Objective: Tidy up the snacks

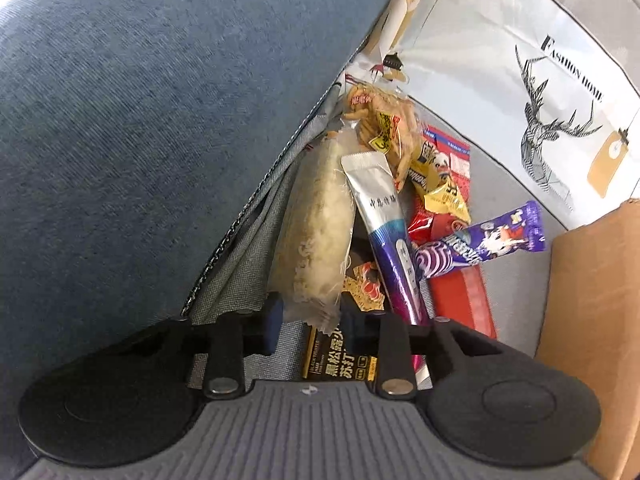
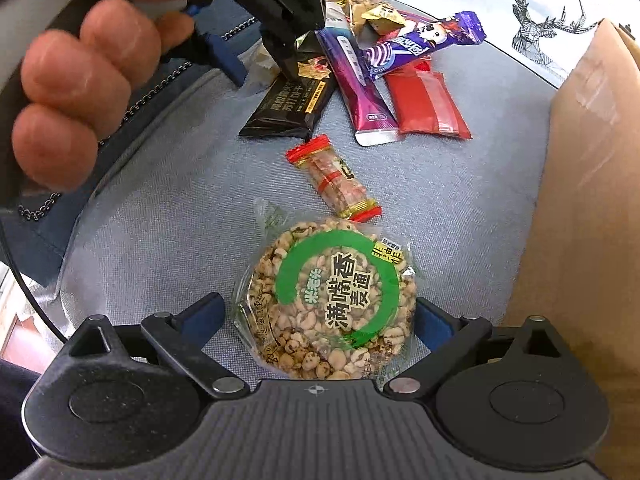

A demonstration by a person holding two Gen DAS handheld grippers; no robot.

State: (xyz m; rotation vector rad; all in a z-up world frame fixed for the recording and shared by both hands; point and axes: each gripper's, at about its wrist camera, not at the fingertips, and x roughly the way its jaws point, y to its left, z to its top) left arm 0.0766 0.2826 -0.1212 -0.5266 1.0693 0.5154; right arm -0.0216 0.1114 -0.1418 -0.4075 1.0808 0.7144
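snacks lay on the grey cushion [image 2: 160,208]: one round puffed-grain cake [image 2: 326,300] between the right gripper's [image 2: 320,316] spread fingers, unpressed; one red-ended candy bar [image 2: 334,178] just beyond. left gripper [image 1: 308,322] pinched one pale bread roll's [image 1: 316,224] wrapper end beside the cushion's chained edge.
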